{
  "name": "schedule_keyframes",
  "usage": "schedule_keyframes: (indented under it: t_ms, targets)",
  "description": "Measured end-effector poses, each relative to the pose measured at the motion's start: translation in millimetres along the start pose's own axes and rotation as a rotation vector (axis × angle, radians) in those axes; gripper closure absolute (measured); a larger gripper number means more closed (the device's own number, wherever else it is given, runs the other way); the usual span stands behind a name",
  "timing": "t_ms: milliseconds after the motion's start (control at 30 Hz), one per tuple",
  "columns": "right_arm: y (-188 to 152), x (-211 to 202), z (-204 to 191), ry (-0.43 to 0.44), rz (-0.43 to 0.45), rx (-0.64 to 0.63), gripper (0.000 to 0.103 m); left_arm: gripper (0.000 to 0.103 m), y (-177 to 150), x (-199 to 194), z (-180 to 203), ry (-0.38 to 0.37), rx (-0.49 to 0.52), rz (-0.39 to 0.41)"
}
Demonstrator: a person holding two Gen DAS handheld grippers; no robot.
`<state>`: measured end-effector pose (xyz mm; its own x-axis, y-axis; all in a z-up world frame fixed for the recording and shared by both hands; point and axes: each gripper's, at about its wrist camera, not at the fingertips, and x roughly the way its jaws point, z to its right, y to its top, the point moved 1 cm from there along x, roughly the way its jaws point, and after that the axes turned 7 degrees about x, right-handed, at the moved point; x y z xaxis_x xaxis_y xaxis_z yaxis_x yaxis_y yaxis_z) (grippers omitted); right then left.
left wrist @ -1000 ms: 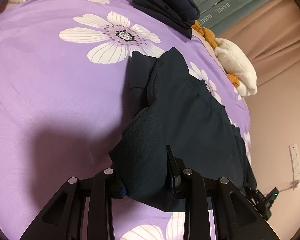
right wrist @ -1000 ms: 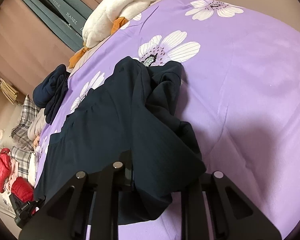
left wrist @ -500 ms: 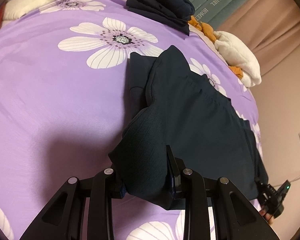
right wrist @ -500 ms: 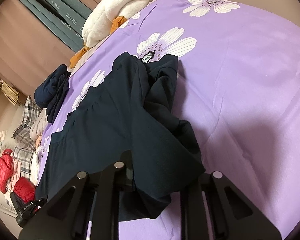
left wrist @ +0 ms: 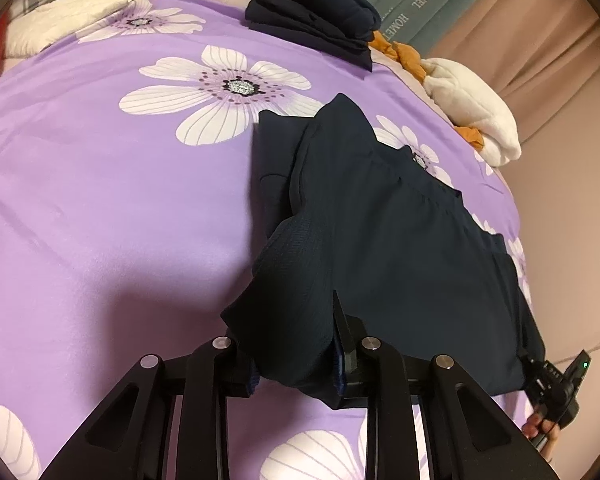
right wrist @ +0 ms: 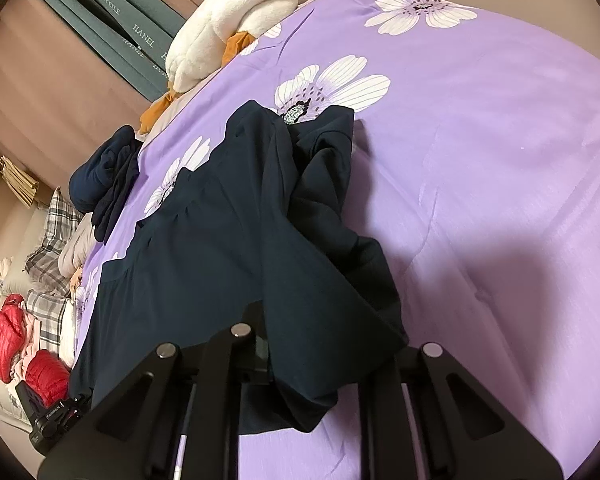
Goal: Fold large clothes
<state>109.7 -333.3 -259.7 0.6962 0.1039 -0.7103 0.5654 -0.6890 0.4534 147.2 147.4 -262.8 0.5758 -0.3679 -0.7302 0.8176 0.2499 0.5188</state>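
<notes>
Two grippers each pinch a near corner of the dark dress (left wrist: 380,240); the left gripper (left wrist: 296,364) has just squeezed a bit tighter, with a thick bunch of cloth between its jaws; the right gripper (right wrist: 324,364) is closed on the other corner; the dress lies long on the purple flower bedspread (left wrist: 100,200), stretching away from both (neither looks nearer); it is navy, soft, and rumpled where one side is folded over.

White plush toy (left wrist: 476,108), grey-green curtains (right wrist: 116,40)
</notes>
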Motion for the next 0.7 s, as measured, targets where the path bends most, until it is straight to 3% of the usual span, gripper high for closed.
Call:
schedule_keyframes:
  t_ms: [700]
  targets:
    - [-11,-15,4,0.005,-0.01,-0.007,0.089,0.081,-1,-6,2,-0.003,0.038,0.006]
